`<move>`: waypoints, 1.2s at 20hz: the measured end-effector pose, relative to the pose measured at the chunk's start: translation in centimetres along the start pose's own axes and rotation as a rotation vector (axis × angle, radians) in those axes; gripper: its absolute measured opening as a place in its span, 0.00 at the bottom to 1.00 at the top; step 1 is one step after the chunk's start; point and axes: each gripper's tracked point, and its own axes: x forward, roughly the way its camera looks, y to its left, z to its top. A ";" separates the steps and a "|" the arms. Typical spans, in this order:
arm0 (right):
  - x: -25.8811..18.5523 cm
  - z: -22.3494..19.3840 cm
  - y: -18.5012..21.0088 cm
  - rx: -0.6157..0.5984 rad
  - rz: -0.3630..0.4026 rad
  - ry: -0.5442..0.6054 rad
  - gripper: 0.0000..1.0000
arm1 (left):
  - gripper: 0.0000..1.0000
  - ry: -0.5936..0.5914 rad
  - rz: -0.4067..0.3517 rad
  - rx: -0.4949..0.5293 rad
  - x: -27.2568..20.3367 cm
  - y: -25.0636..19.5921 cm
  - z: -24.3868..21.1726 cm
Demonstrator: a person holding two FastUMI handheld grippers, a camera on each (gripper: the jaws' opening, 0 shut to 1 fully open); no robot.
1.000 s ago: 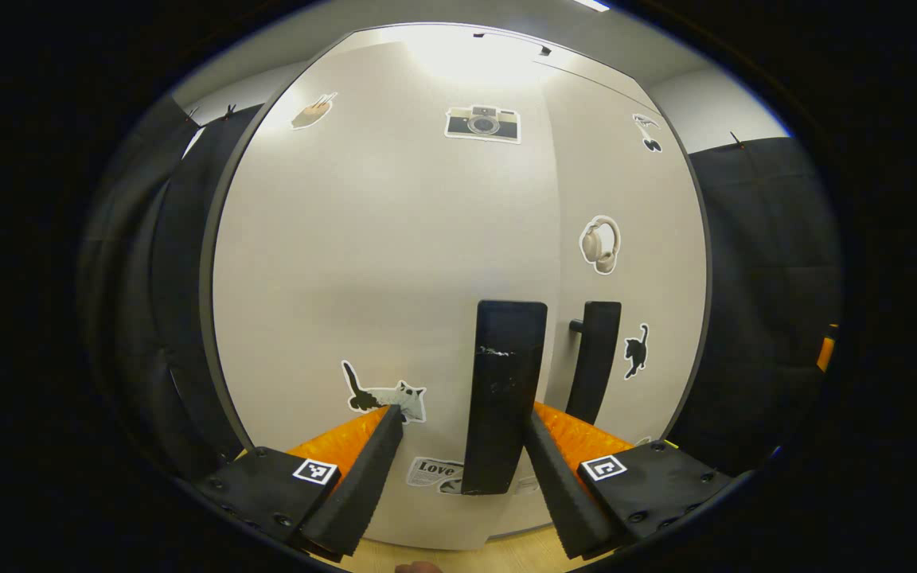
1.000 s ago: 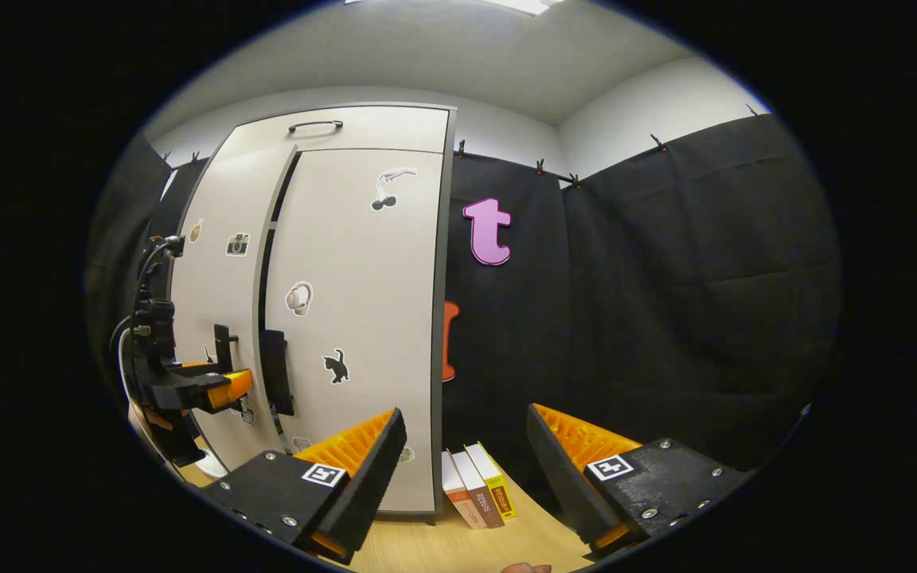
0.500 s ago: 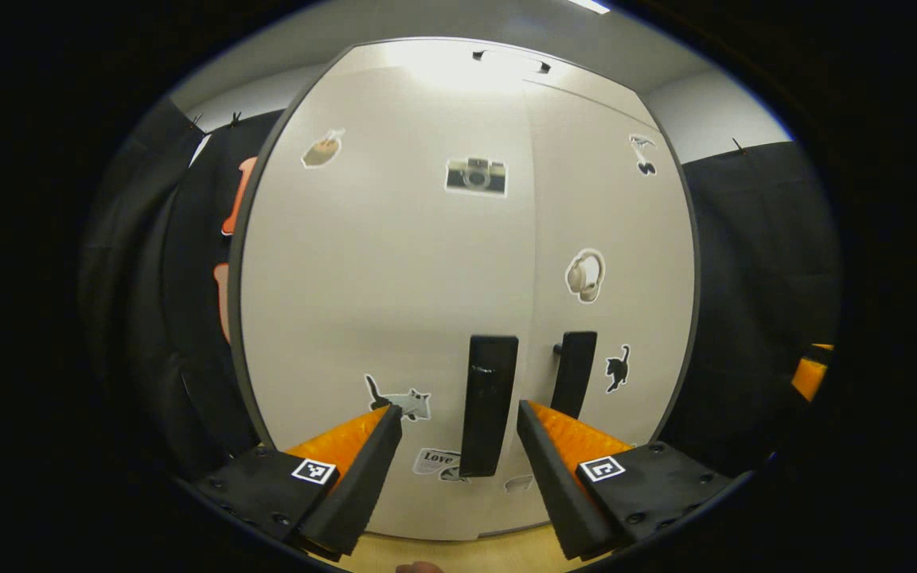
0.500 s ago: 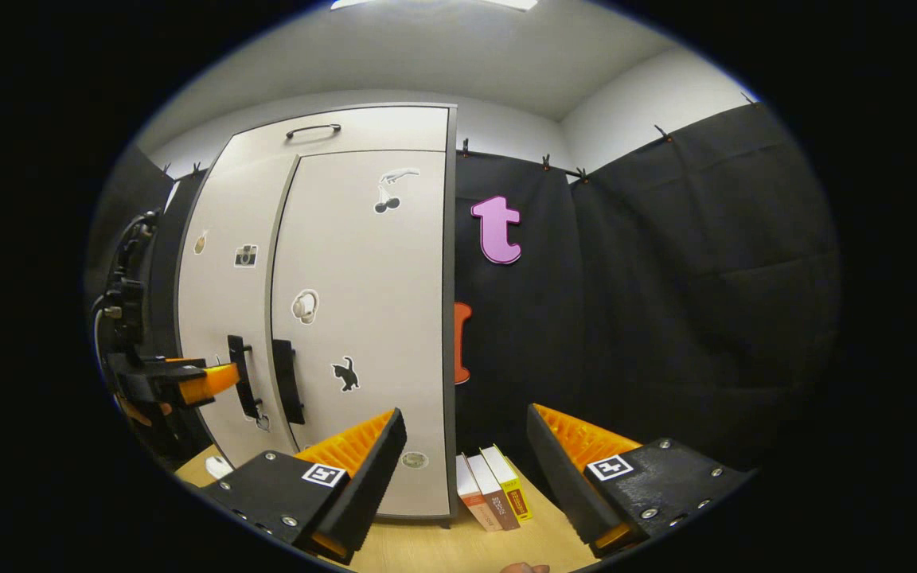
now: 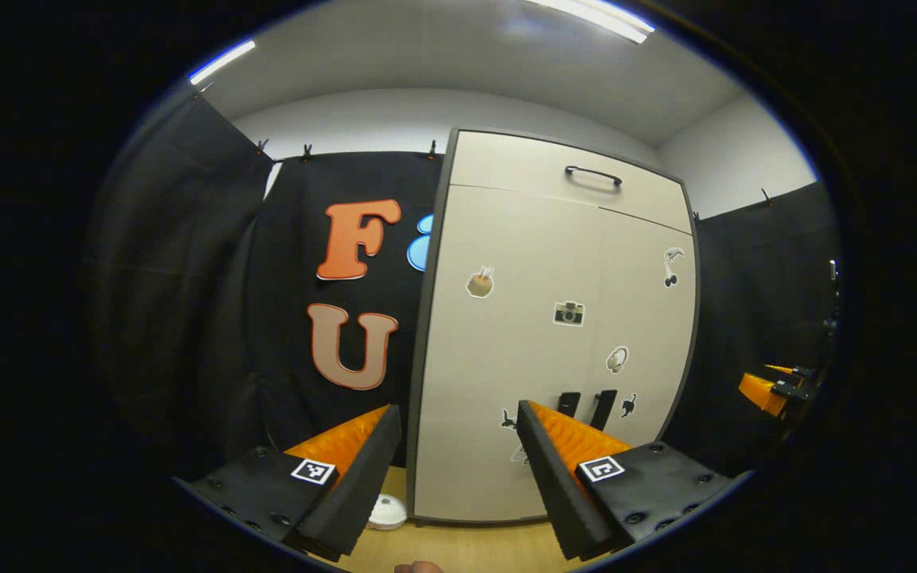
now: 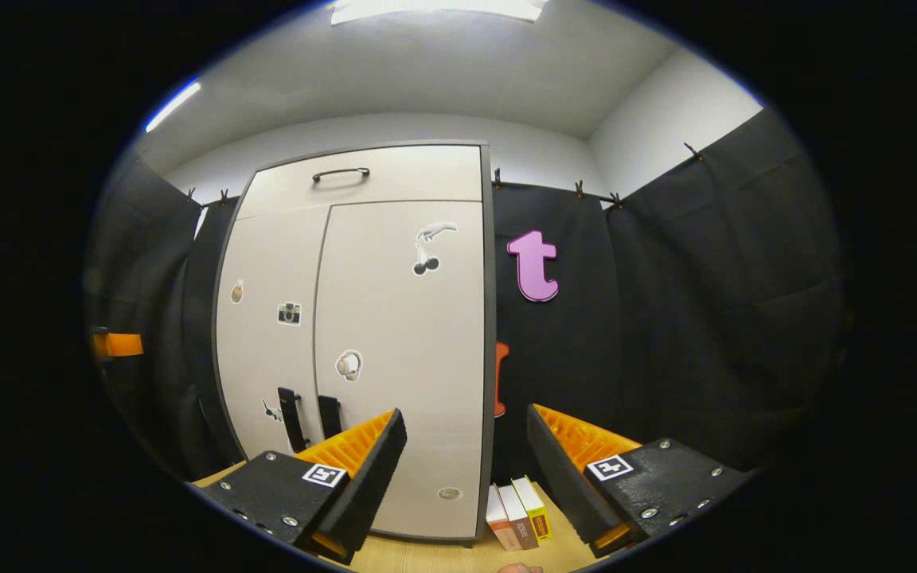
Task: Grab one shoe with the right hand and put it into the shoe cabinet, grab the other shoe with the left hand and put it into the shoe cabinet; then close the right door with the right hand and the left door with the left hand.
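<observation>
- Books point(image 6: 517, 513): three, standing upright side by side on the wooden floor, just right of the cabinet's lower corner, in the right gripper view.
- Small white round object point(image 5: 388, 512): lying on the floor point(image 5: 458, 549) beside the cabinet's left bottom corner, in the left gripper view; too small to identify.
- Ceiling light strips point(image 5: 586, 16): lit, set in the white ceiling.
- Black cloth point(image 6: 705, 318): hung by clips along its top edge, below the white wall point(image 6: 641, 119).
</observation>
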 end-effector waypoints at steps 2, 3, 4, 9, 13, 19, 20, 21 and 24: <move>-0.3 0.9 0.3 -0.017 0.004 -0.016 0.94 | 0.96 -0.021 0.061 0.001 -1.4 1.9 0.3; -0.2 1.1 0.7 -0.024 0.016 -0.021 0.94 | 0.95 -0.024 0.083 0.004 -2.1 2.5 0.2; -0.2 1.3 1.1 -0.027 0.026 -0.023 0.94 | 0.94 -0.027 0.104 0.009 -3.1 3.5 0.3; -0.6 0.3 2.6 -0.021 0.075 -0.021 0.94 | 0.96 -0.055 0.149 0.055 -5.9 4.4 0.6; -1.5 -0.6 3.6 0.006 0.093 -0.013 0.94 | 0.96 -0.068 0.119 0.075 -6.0 3.4 0.9; -3.3 -0.6 4.9 -0.019 0.028 -0.014 0.94 | 0.96 -0.075 -0.011 0.100 -3.4 2.0 -0.1; -3.7 -0.4 5.4 -0.019 0.020 -0.015 0.94 | 0.96 -0.073 -0.034 0.089 -2.8 2.0 -0.4; -4.1 -0.1 5.9 -0.017 0.015 -0.021 0.94 | 0.96 -0.073 -0.059 0.073 -2.2 1.9 -0.7; -5.0 0.0 6.6 -0.027 -0.039 -0.027 0.94 | 0.99 -0.072 -0.119 0.022 -0.4 2.3 -1.6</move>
